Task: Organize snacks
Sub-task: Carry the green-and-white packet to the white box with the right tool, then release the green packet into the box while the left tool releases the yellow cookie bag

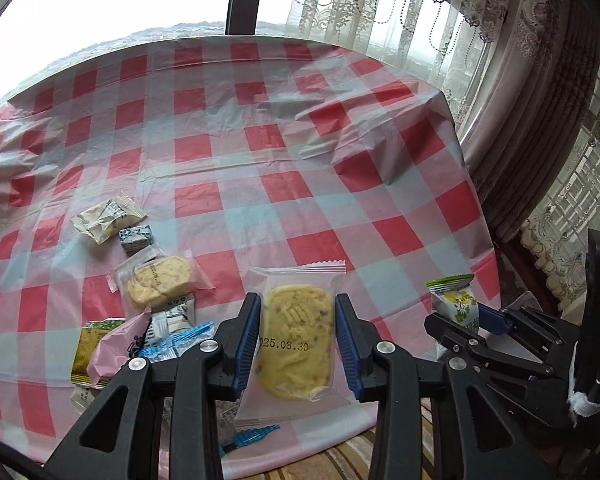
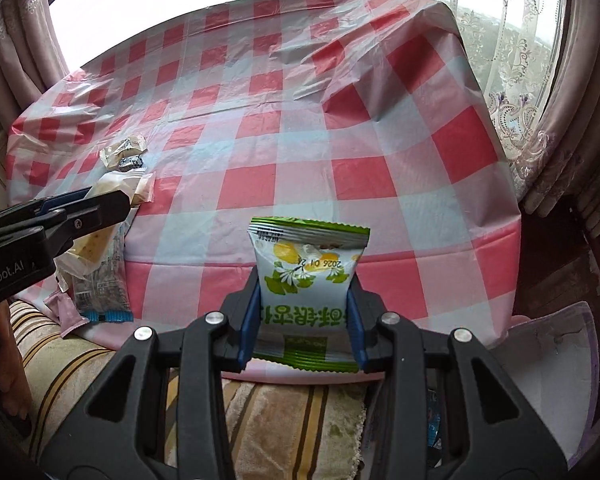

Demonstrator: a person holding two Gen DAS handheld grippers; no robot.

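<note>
The table (image 1: 308, 152), in its red-checked cloth, lies ahead of and below both grippers, its right half bare; the loose snack pile (image 1: 148, 304) sits at the near left edge, closest to the left hand; the left gripper (image 1: 296, 336) pinches a clear-wrapped yellow biscuit (image 1: 294, 344), long axis running straight out along the fingers; the right gripper (image 2: 302, 316) clamps a green-and-white packet (image 2: 308, 276) upright, top seam pointing away toward the table; judging by this, each snack would be set down forward and downward, the packet over the bare side.
</note>
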